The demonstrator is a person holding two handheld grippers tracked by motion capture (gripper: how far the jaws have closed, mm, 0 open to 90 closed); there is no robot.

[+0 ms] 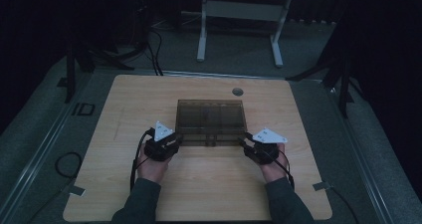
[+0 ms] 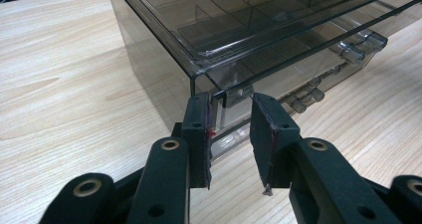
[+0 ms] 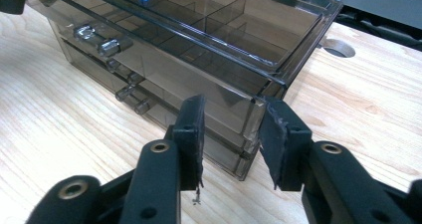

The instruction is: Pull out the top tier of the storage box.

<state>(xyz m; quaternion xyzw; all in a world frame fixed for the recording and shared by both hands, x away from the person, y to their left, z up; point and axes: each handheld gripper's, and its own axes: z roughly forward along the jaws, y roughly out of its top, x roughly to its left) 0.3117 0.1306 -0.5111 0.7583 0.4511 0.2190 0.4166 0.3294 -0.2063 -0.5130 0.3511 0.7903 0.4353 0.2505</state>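
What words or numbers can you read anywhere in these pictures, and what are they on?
"ID": dark letters on the grey floor strip just left of the wooden table, seen in the high view; they might be part of a longer mark.
Clear smoky drawer box: no words or numbers on it; the small blue ring seen on its top is a glint or mark, not a letter.
Grey three-cornered plates on the tools: dots, no readable text.

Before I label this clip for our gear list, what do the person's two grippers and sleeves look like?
Both grippers are black. The left gripper and right gripper each carry a pale grey three-cornered plate on top and trail a black cable. Their fingers are flat black blocks with dark, frayed-edged pads, on arms with brass-coloured rivets. The sleeves are dark grey.
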